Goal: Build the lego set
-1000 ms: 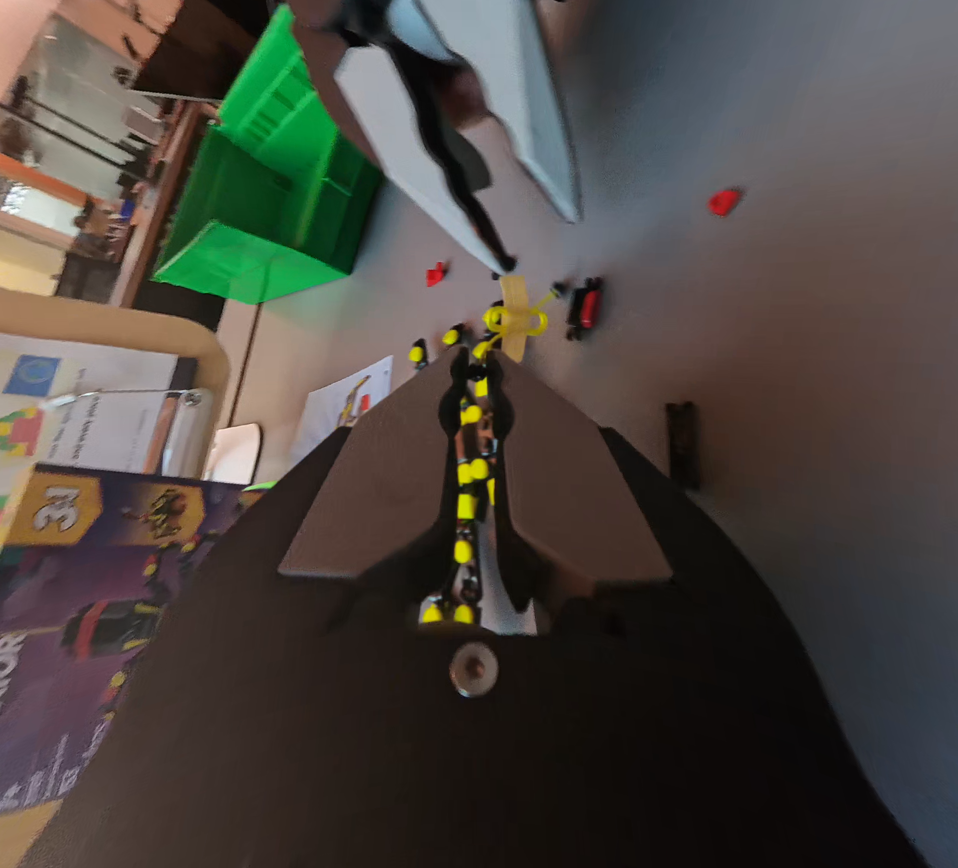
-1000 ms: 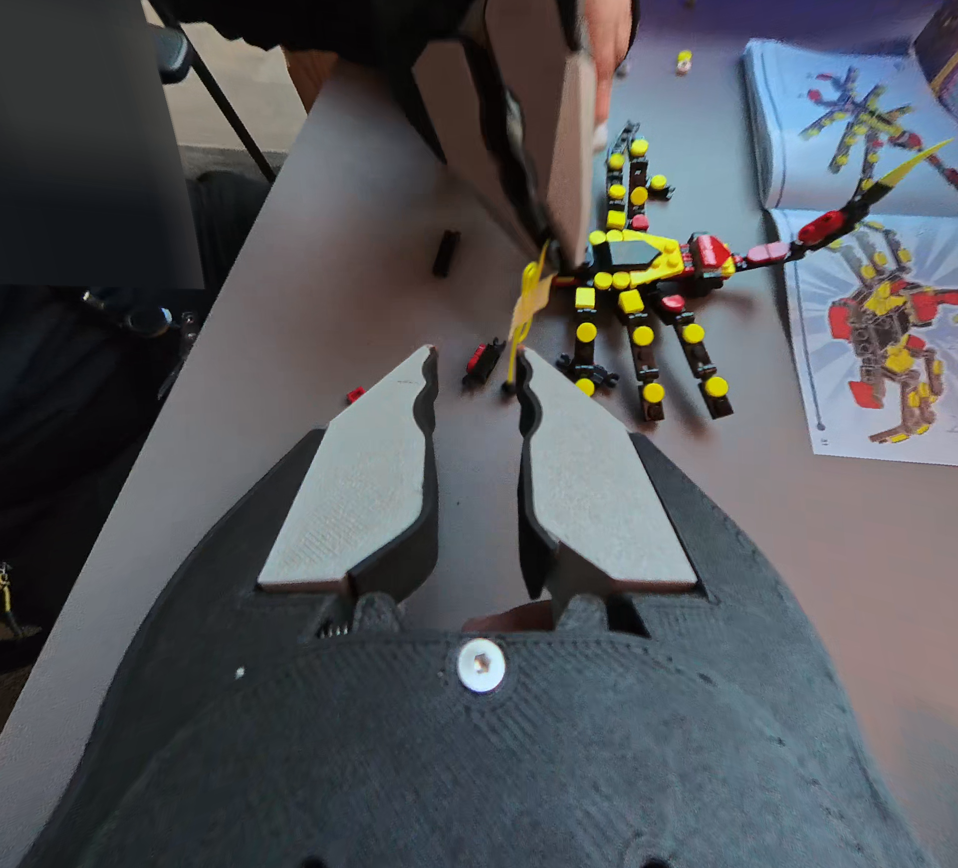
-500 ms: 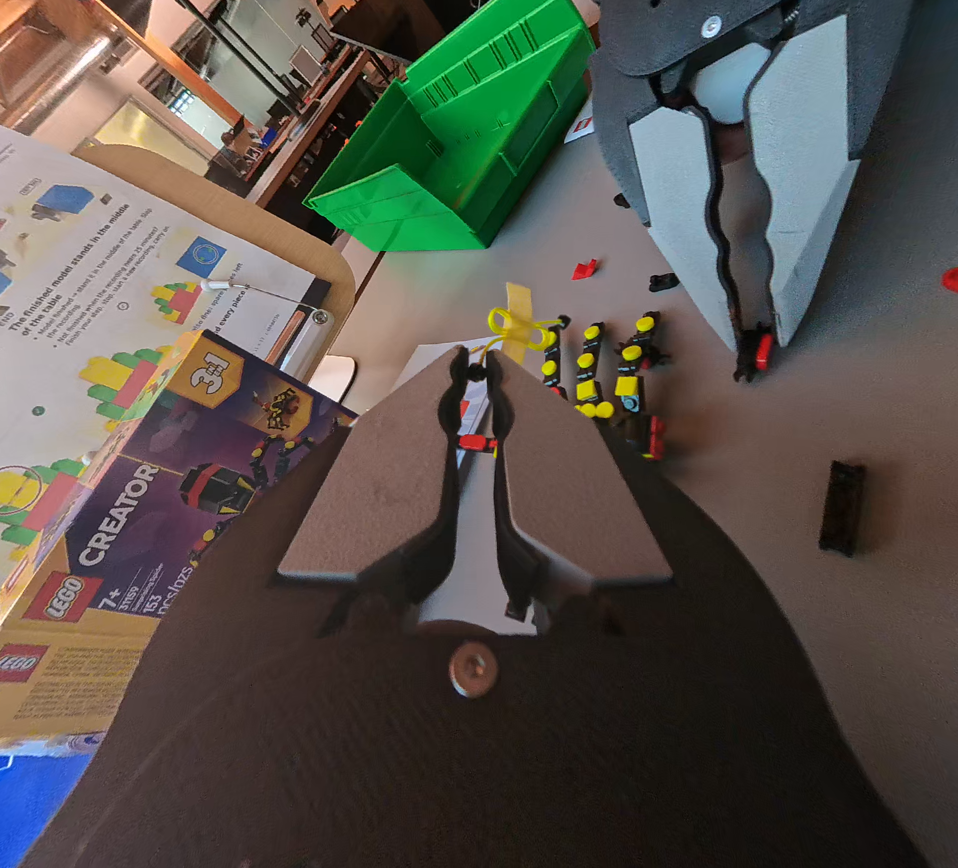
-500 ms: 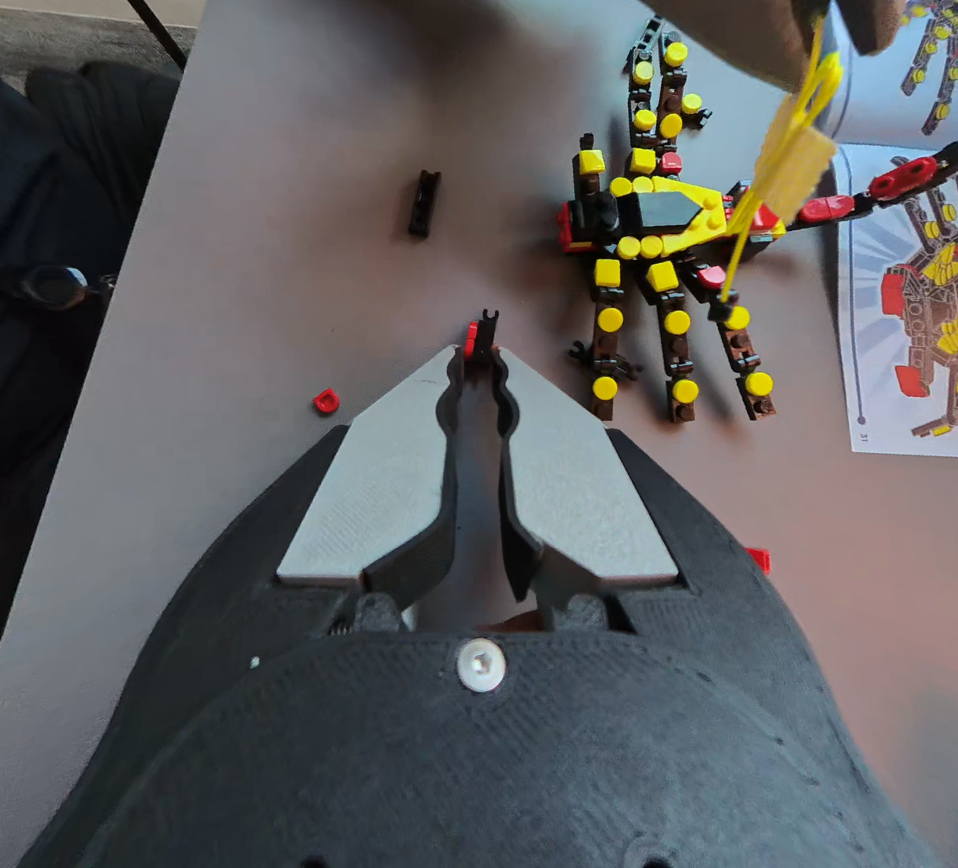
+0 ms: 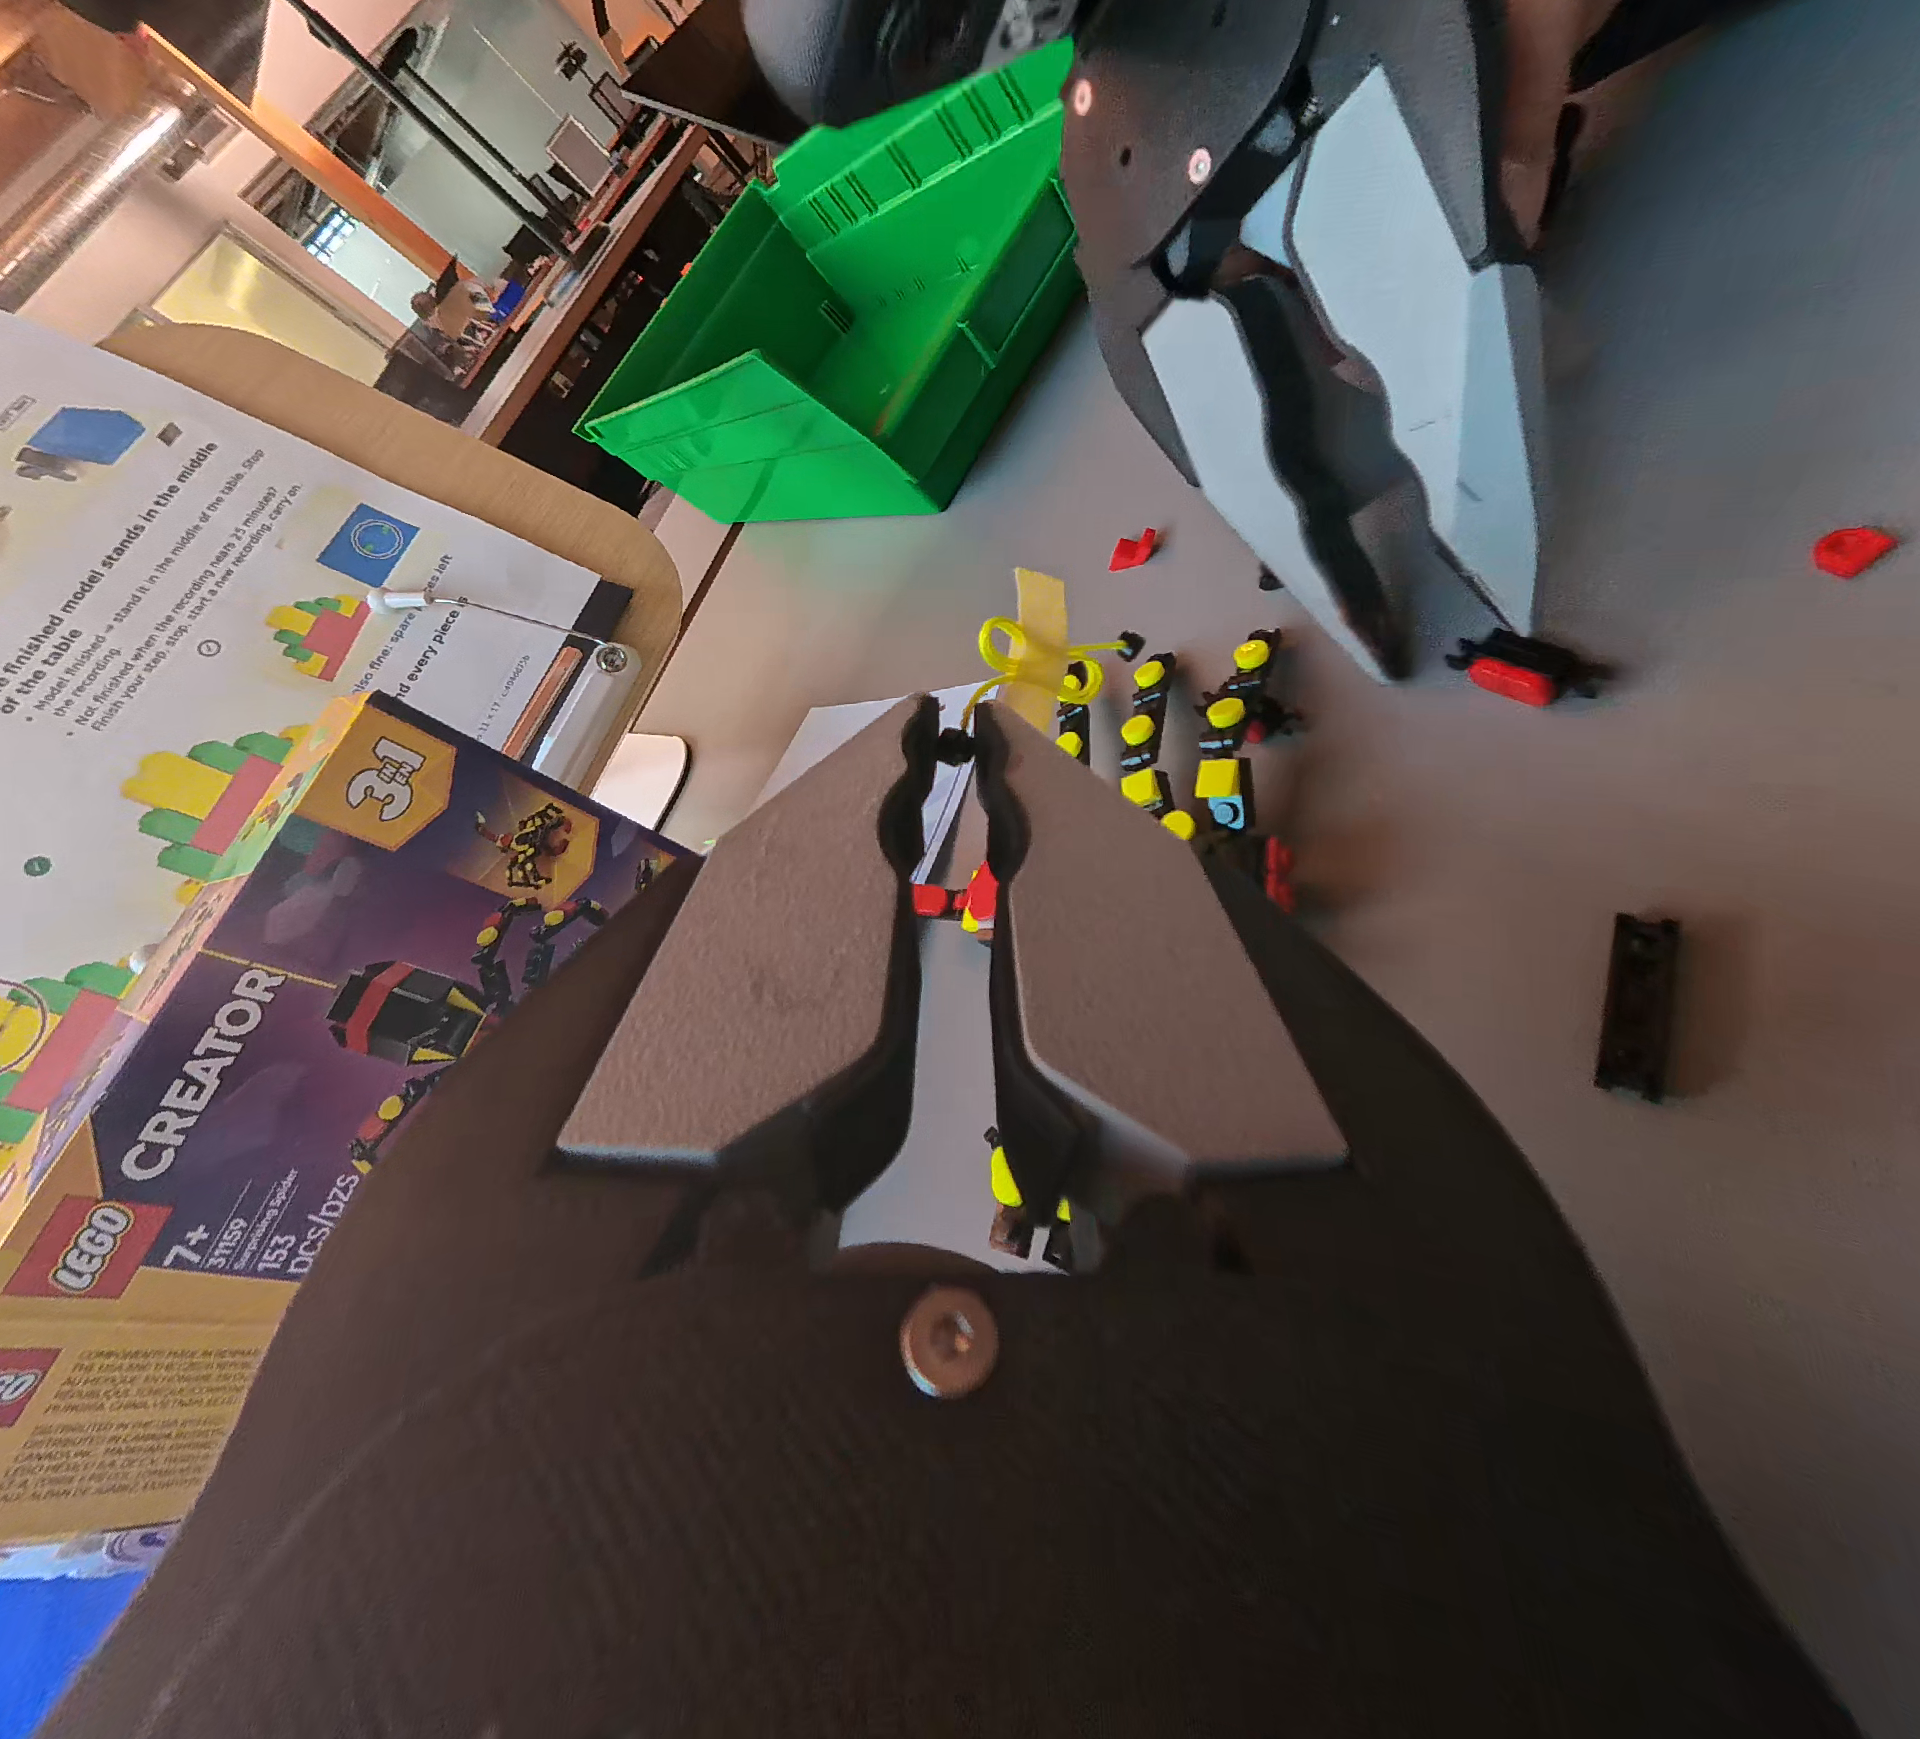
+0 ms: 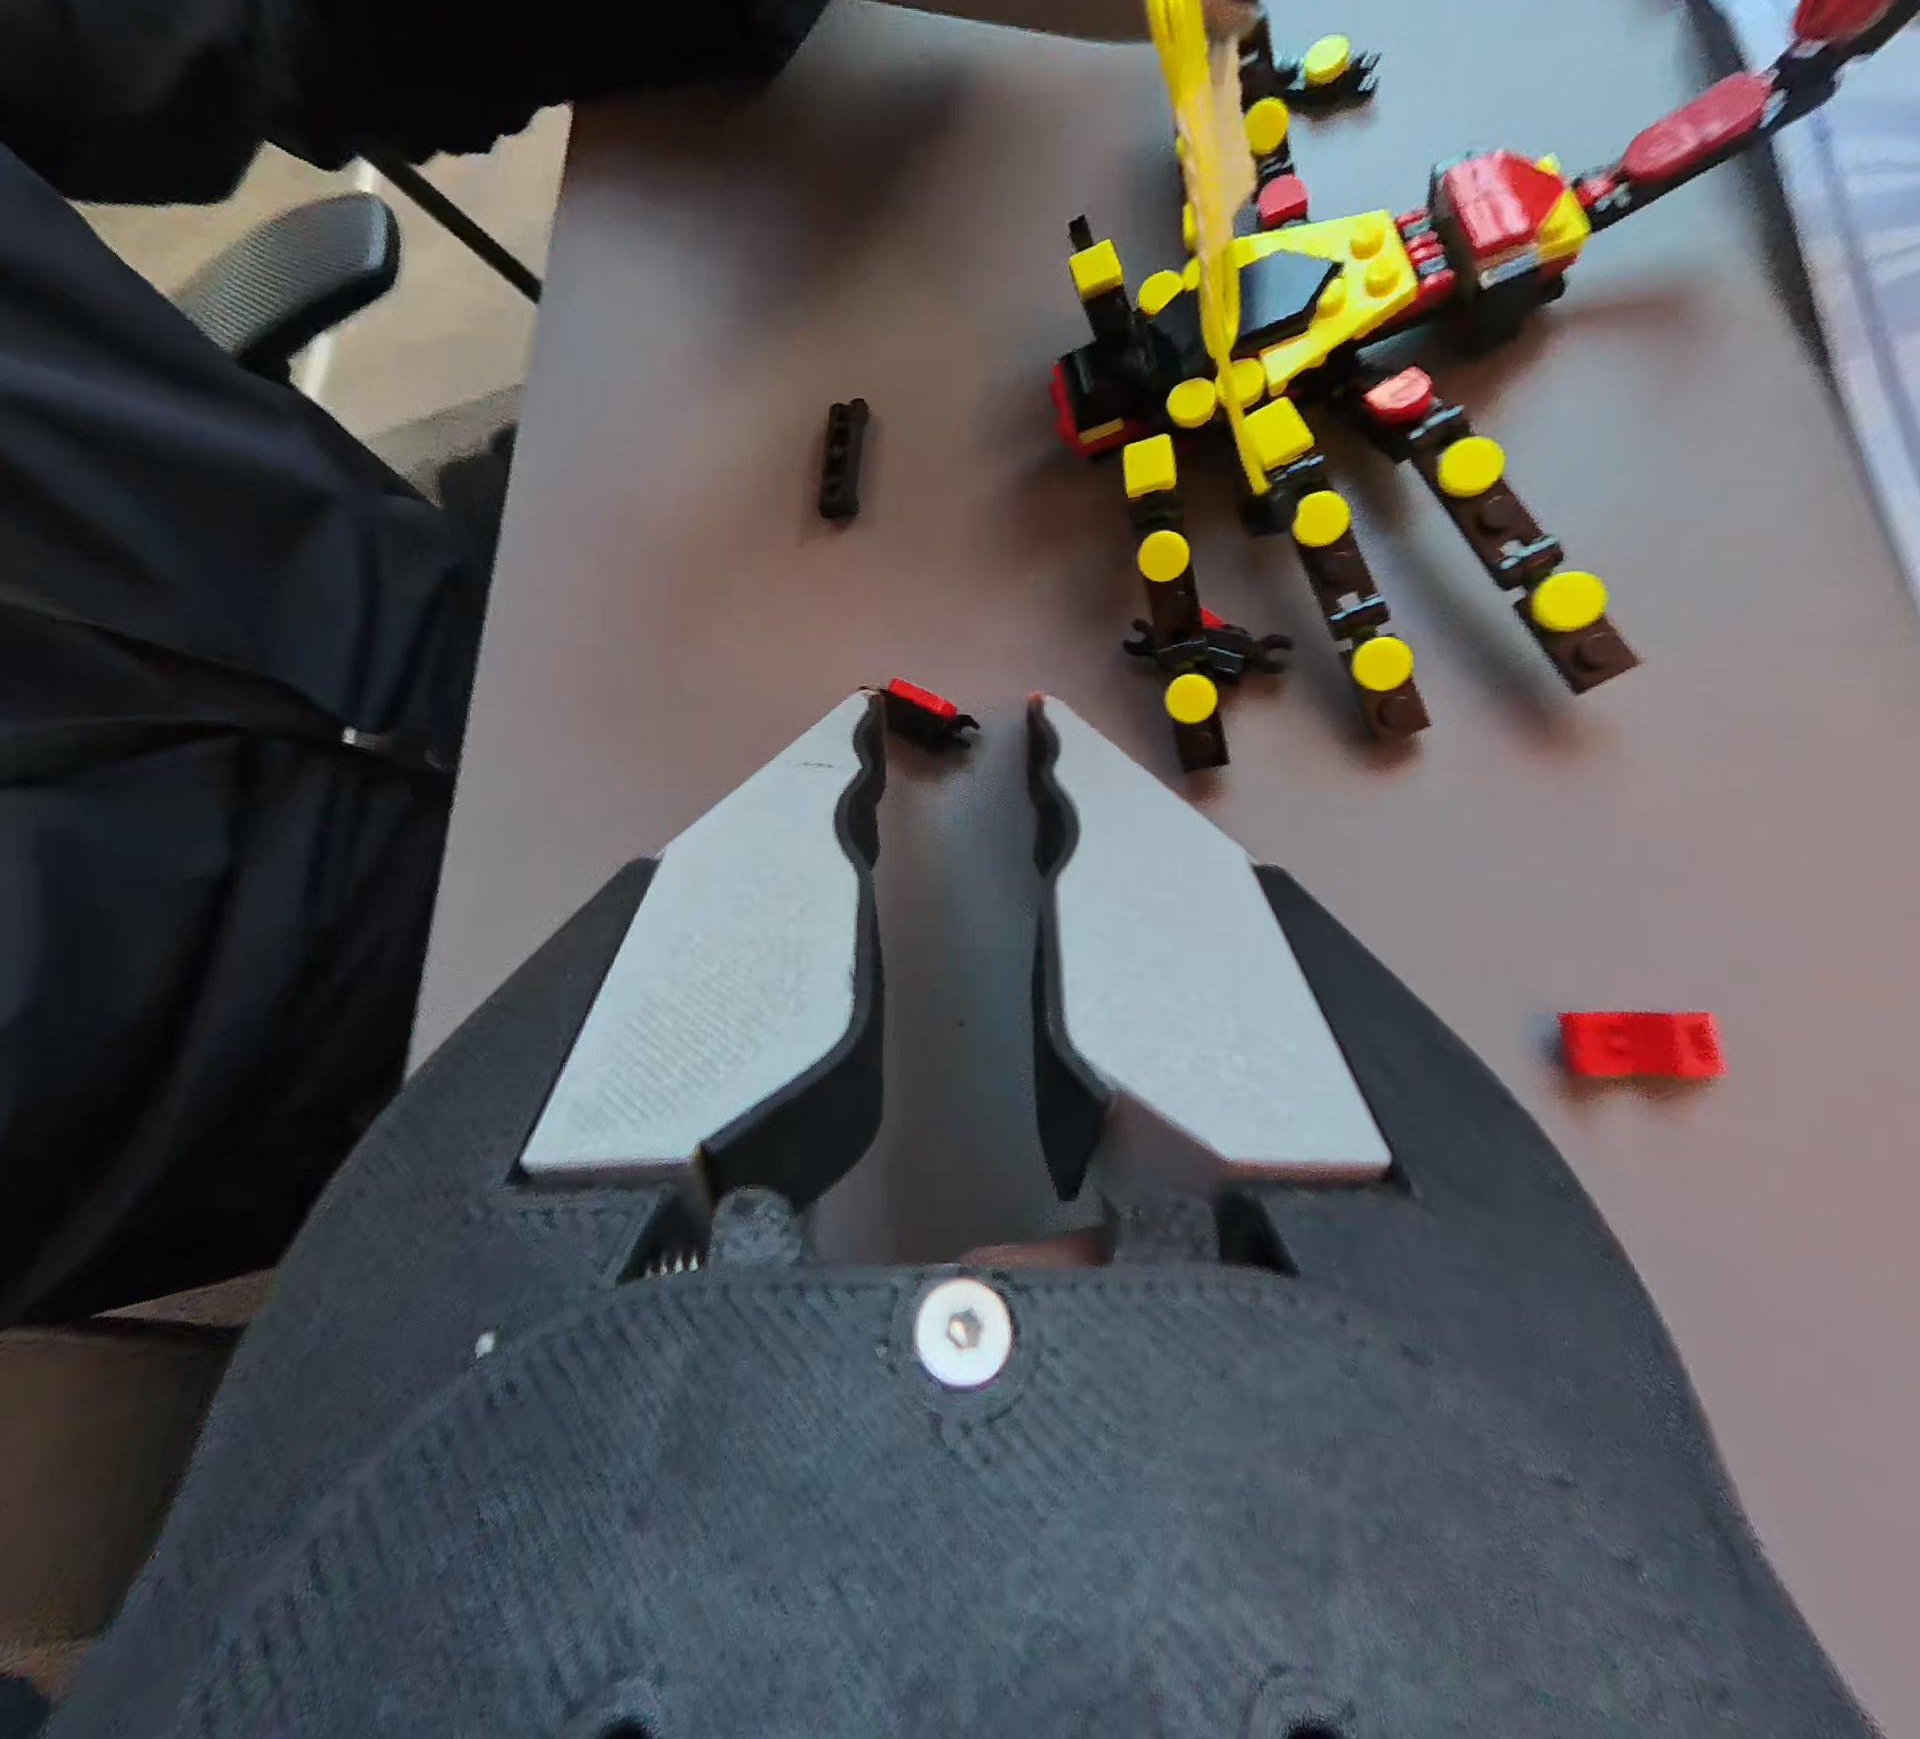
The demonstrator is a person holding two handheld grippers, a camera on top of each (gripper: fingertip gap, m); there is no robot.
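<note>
The yellow, black and red scorpion model point(image 6: 1278, 318) lies on the grey table point(image 6: 727, 235); it also shows in the left wrist view point(image 5: 1195, 754). My left gripper point(image 5: 951, 739) hangs above it, shut on a small black piece tied to a yellow string with tape point(image 5: 1039, 650). The string point(image 6: 1205, 131) runs down to the model. My right gripper point(image 6: 951, 718) is open and low over the table. A small red-and-black piece point(image 6: 925, 713) lies on the table by its left fingertip. In the left wrist view the right gripper point(image 5: 1455, 650) stands beside that piece point(image 5: 1517, 673).
A black bar piece point(image 6: 844, 458) lies left of the model and a red plate point(image 6: 1640, 1045) to my right. Small red pieces point(image 5: 1132, 549) point(image 5: 1849, 549), a green bin point(image 5: 862, 339), the set's box point(image 5: 260, 1014) and an instruction booklet point(image 6: 1849, 131) surround the work area. There is about 10 cm between the tips of the two grippers. The red plate point(image 6: 1640, 1045) is about 10 cm from my right fingertips. It turns up in the left wrist view point(image 5: 1129, 546) as well.
My right gripper was shut on the red-and-black piece; it has opened and the piece now lies on the table. My left gripper lifted off the model and holds the string piece above it.
</note>
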